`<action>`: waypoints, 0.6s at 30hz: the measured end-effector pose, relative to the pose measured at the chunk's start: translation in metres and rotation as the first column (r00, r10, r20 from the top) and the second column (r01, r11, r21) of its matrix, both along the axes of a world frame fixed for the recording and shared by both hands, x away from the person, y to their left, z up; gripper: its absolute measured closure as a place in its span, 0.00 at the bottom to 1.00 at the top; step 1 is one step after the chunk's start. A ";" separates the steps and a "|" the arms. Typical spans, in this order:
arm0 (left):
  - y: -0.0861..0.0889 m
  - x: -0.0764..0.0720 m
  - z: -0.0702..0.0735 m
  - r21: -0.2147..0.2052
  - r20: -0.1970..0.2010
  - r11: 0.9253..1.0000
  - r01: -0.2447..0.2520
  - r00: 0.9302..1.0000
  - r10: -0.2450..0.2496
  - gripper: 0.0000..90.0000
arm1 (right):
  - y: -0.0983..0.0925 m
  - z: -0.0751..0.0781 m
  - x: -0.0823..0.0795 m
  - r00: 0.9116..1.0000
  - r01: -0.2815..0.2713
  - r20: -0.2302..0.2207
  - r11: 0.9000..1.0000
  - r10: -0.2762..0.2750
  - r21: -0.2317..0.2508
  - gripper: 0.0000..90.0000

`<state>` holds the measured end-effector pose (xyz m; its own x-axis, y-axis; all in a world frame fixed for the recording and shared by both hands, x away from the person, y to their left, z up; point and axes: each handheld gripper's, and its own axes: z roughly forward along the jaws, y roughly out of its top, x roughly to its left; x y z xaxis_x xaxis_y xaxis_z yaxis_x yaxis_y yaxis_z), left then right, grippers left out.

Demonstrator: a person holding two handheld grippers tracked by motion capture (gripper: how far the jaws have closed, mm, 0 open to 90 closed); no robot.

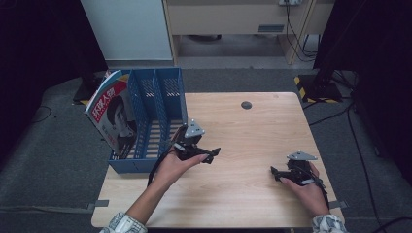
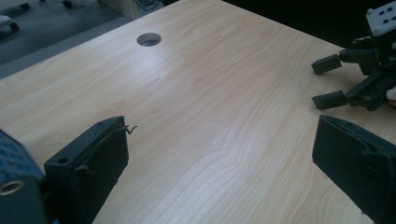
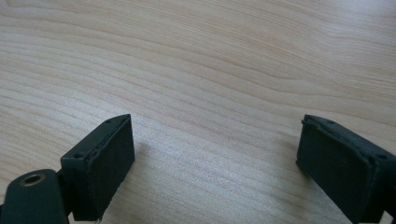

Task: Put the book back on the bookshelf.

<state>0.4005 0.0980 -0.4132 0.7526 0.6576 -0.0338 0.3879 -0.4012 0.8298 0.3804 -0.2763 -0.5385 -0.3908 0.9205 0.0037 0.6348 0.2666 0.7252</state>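
Pale wood grain runs across the counter (image 1: 252, 141), and we see nothing lying on its open stretch between our two hands. At the bottom of the high view our sleeves come in, patterned light cloth at both lower corners. Lower right in that view, our right hand grips the right tongs (image 1: 275, 173), which point toward the middle of the frame with a grey three-cornered plate on top. In the right gripper view the right tongs (image 3: 215, 154) stand wide apart, both black pads low in the frame, bare wood between them and nothing held.

Left of centre, our left hand holds the left tongs (image 1: 213, 155), just beside the front right corner of the blue file rack (image 1: 160, 92). They too are spread wide and carry nothing; in the left gripper view the left tongs (image 2: 219, 154) frame bare counter, and the right tongs (image 2: 329, 81) show small in the upper right, also parted.

Farther back, the blue file rack stands on the left edge of the counter, its slots open toward us. A magazine (image 1: 112, 114) with a red-lettered cover leans tilted in its leftmost slot, sticking out above the rack. Beyond, near the far edge, a round cable hole (image 1: 247, 105) sits in the wood.
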 end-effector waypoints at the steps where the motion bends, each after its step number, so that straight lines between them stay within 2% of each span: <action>1: -0.004 -0.001 -0.004 -0.001 -0.007 1.000 0.007 1.000 -0.007 0.03 | 0.000 0.000 0.000 1.000 -0.002 0.001 1.000 0.002 -0.001 0.13; 18: -0.060 -0.018 -0.042 0.039 -0.074 0.994 0.105 0.992 -0.102 0.04 | 0.000 0.000 0.000 1.000 -0.005 0.002 1.000 0.005 -0.001 0.13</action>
